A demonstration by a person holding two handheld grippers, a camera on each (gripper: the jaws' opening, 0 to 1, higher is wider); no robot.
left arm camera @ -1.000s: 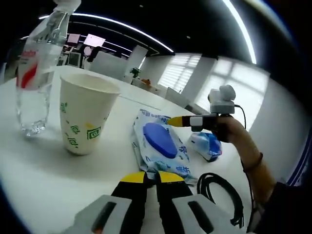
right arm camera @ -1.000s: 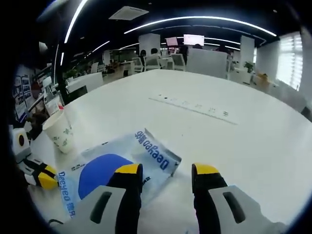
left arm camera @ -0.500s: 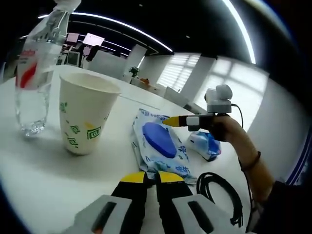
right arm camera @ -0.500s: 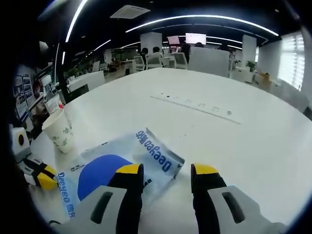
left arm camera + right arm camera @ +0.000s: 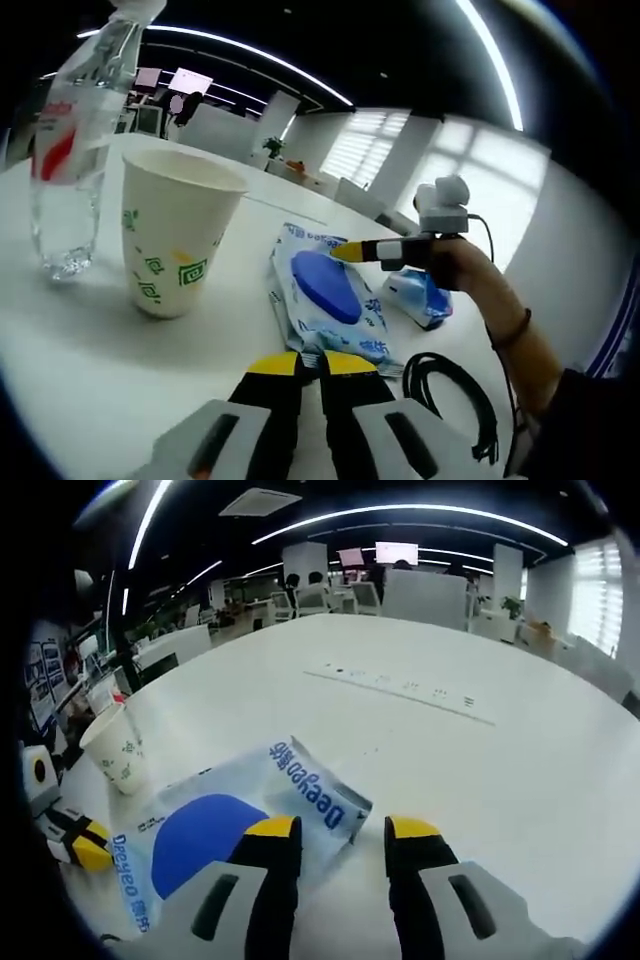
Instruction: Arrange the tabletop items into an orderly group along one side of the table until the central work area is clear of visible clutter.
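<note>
The matt white paper cup [image 5: 178, 232] and the clear, glossy plastic bottle [image 5: 75, 150] stand on a smooth white table [image 5: 480, 770], beside the shiny blue plastic wipes pack [image 5: 328, 293].

- Light src: curved ceiling strip lights [image 5: 400, 520] + bright windows [image 5: 385, 150], blown out.
- White table [image 5: 480, 760] evenly lit; soft shadow beside paper cup [image 5: 175, 235].
- Strong fisheye bend at edges; far bkgd soft, near items sharp.

A paper cup [image 5: 178, 235] stands between a water bottle [image 5: 78, 140] and a wipes pack [image 5: 327, 293]; jaws closed.
</note>
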